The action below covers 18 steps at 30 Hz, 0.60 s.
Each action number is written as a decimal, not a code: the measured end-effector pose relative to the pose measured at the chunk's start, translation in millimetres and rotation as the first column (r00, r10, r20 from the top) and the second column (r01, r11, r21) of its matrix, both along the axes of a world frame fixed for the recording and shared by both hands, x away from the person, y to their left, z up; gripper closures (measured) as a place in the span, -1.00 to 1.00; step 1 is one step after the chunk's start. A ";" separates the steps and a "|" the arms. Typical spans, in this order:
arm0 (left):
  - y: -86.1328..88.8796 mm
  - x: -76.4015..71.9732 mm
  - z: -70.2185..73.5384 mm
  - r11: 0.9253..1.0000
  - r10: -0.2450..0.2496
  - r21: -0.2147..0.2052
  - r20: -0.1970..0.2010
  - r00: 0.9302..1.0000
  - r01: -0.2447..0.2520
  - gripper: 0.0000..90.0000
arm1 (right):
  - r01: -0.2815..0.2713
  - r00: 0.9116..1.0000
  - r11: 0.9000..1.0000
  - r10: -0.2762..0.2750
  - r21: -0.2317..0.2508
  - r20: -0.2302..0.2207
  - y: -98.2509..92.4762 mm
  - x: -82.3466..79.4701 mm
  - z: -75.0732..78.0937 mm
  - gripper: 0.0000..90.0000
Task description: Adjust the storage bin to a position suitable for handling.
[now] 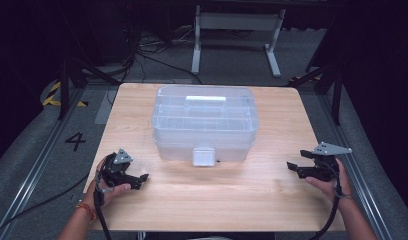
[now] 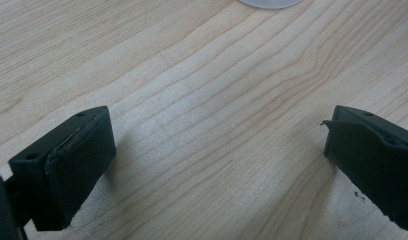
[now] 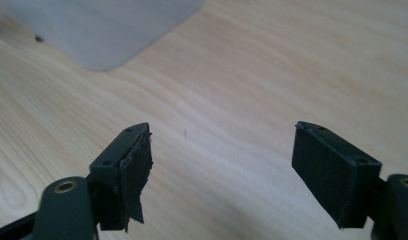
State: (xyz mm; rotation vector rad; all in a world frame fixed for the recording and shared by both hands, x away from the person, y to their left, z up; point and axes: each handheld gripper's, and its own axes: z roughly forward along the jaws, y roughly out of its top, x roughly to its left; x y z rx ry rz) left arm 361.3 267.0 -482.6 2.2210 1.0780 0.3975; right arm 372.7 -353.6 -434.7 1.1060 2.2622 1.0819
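The clear plastic box (image 1: 204, 122) sits near the middle of the wooden counter (image 1: 242, 200), a little toward the far edge, with its lid on and a pale latch (image 1: 203, 156) hanging down the centre of its near wall. Through the lid, dividers of compartments show faintly; what lies inside them cannot be told. A corner of the box shows blurred at the top left of the right gripper view (image 3: 102, 30), and a sliver of its edge at the top of the left gripper view (image 2: 269, 3).

The left tongs (image 1: 142, 179) rest low at the counter's near left, held in the person's left hand (image 1: 109, 187), and point toward the middle of the counter. Their jaws stand wide apart in the left gripper view (image 2: 219, 165), with only bare wood grain between them.

The right tongs (image 1: 292, 168) are at the near right, held in the right hand (image 1: 324, 182), pointing left toward the box and well apart from it. In the right gripper view (image 3: 222, 170) the jaws are parted with nothing between them, and the pad on the left jaw looks frayed at its edge.

Beyond the counter lie a grey floor (image 1: 232, 60), cables and a white frame (image 1: 237, 30)
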 end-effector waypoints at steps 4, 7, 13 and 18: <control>0.2 0.3 0.1 1.000 -0.002 0.004 0.005 1.000 0.002 -0.99 | -0.028 0.998 1.000 0.028 -0.002 0.064 13.8 8.4 25.9 -0.39; 0.9 0.7 0.2 1.000 -0.020 0.004 0.010 1.000 0.020 -0.97 | -0.049 0.994 0.999 0.048 0.002 0.094 24.9 16.8 44.7 -0.33; 0.8 0.5 0.2 1.000 -0.020 0.002 0.006 1.000 0.020 -0.97 | -0.071 0.988 0.997 0.073 -0.016 0.135 39.3 24.9 70.7 -0.32; 0.8 0.6 0.1 1.000 -0.019 0.001 0.009 1.000 0.019 -0.97 | -0.085 0.982 0.996 0.085 -0.008 0.169 47.9 30.2 89.8 -0.32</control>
